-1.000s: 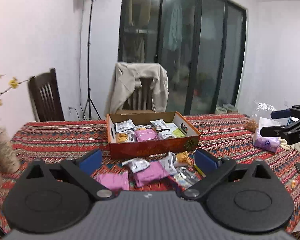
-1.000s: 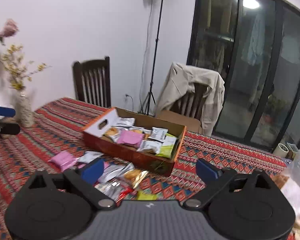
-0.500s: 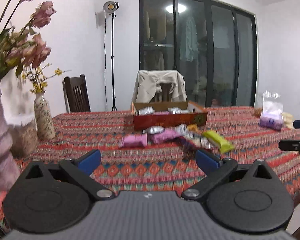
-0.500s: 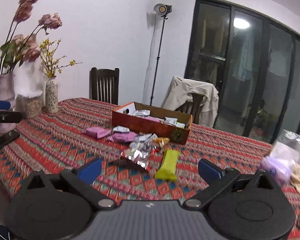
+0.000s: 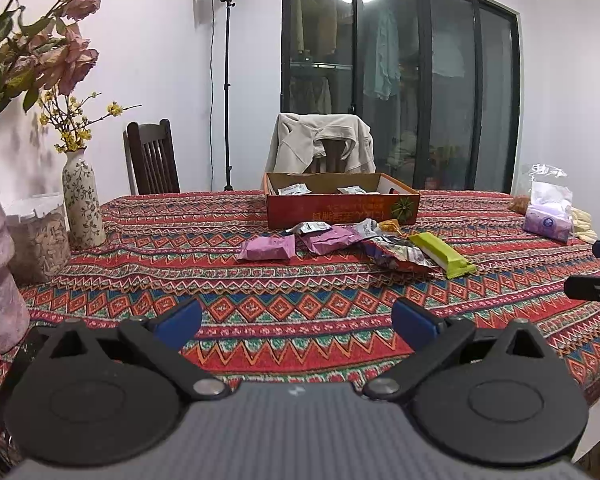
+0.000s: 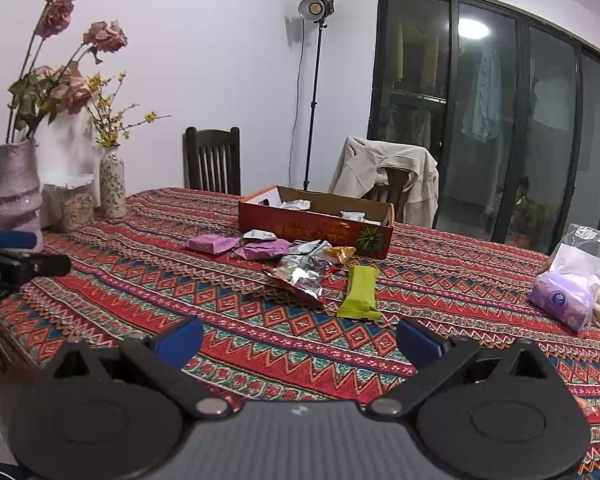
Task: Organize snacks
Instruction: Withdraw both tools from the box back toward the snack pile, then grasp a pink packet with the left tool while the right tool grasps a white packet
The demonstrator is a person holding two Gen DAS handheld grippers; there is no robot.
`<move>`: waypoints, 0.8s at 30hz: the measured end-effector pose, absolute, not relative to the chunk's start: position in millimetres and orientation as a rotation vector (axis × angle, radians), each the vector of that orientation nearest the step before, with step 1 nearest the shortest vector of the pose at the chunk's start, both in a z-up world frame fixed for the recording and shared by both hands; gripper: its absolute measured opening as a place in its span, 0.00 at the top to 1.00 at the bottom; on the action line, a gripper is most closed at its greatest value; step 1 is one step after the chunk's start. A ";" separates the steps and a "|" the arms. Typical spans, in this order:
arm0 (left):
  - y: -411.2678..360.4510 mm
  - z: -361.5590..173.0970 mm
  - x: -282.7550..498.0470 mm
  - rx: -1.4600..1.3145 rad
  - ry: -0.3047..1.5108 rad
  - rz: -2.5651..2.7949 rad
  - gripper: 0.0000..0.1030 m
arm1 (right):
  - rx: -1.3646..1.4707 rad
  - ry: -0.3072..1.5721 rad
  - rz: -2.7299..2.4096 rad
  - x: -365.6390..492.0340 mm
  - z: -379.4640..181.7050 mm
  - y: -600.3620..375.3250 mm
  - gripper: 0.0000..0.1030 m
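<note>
Snacks [image 5: 392, 254] lay heaped mid-counter before the cardboard box [image 5: 342, 210], well beyond both tools, left [image 5: 296, 320] and right [image 6: 298, 338], each spread empty. Overlapping foil packets could slide or come up together.

Orange printing is showing across the front of the red cardboard box [image 5: 342, 212], too blurred to read. White letters are showing on the left gripper [image 6: 4, 270] body, cut off and unclear.
</note>
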State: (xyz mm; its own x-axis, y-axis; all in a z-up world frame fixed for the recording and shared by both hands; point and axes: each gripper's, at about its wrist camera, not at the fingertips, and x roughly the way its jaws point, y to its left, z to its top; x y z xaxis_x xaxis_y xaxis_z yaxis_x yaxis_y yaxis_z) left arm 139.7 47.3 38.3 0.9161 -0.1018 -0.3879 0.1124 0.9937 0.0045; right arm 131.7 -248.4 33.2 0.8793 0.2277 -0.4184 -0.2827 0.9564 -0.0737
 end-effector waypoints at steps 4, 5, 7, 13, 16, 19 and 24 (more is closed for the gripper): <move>46.5 47.0 170.4 0.058 0.388 -0.106 0.00 | -0.071 0.427 0.292 152.0 33.6 -250.8 0.00; 46.9 50.3 182.7 0.062 0.388 -0.108 0.00 | -0.049 0.433 0.309 159.9 35.4 -251.4 0.00; 46.9 56.6 213.5 0.063 0.406 -0.098 0.00 | -0.010 0.432 0.340 180.0 41.3 -251.8 0.00; 41.4 58.2 321.5 0.098 0.462 -0.139 0.00 | 0.014 0.415 0.362 257.3 61.4 -240.6 0.00; 36.5 38.1 379.1 0.104 0.540 -0.133 0.00 | 0.031 0.430 0.388 304.4 66.0 -231.5 0.00; 36.4 9.8 428.3 0.099 0.609 -0.103 0.00 | 0.029 0.471 0.390 357.4 61.0 -218.2 0.01; 48.8 -28.8 478.7 0.050 0.677 -0.109 0.11 | 0.059 0.598 0.402 446.2 35.4 -188.8 0.02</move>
State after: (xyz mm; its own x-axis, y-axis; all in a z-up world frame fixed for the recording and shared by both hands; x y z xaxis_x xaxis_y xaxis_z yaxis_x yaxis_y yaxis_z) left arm 478.7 48.8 -28.8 0.7738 -0.0841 -0.6278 0.1166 0.9931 0.0106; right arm 446.2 -188.8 35.4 0.7514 0.3850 -0.5359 -0.3513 0.9209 0.1690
